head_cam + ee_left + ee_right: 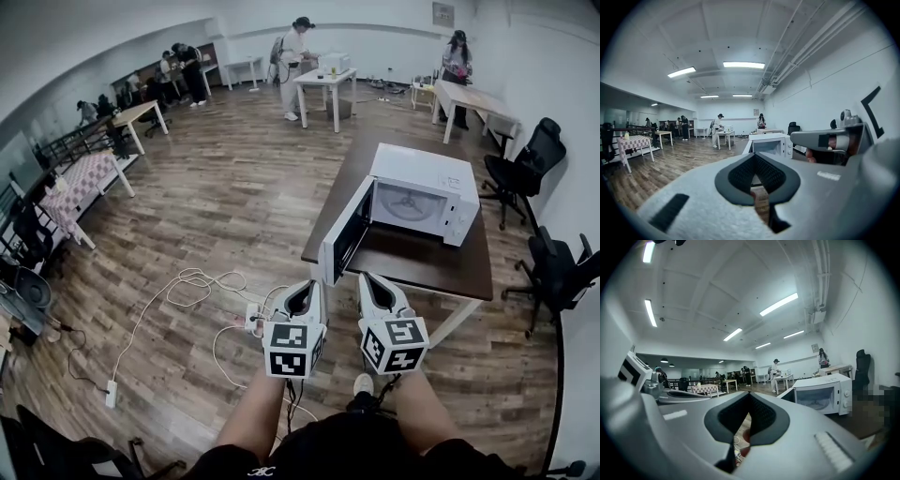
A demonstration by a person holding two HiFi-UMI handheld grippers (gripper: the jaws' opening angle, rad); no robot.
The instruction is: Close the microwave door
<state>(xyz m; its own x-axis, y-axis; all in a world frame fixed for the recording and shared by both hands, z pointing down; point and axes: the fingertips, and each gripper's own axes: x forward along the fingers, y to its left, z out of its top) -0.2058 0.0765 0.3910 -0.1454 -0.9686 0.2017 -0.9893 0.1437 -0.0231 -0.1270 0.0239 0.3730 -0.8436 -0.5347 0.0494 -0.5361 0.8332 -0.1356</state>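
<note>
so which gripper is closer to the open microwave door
Left, narrowly. The left gripper sits just left of the microwave door, at its free edge; the right gripper is further off to its right, before the table edge. Neither touches it.

White microwave (422, 192) on brown table (412, 264)

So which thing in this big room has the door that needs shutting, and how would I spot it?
Find the one dark brown table on the right side of the wooden-floored room, by the white wall and black office chairs. A white microwave sits on it. The other tables are pale, and this microwave's door stands wide open.
</note>
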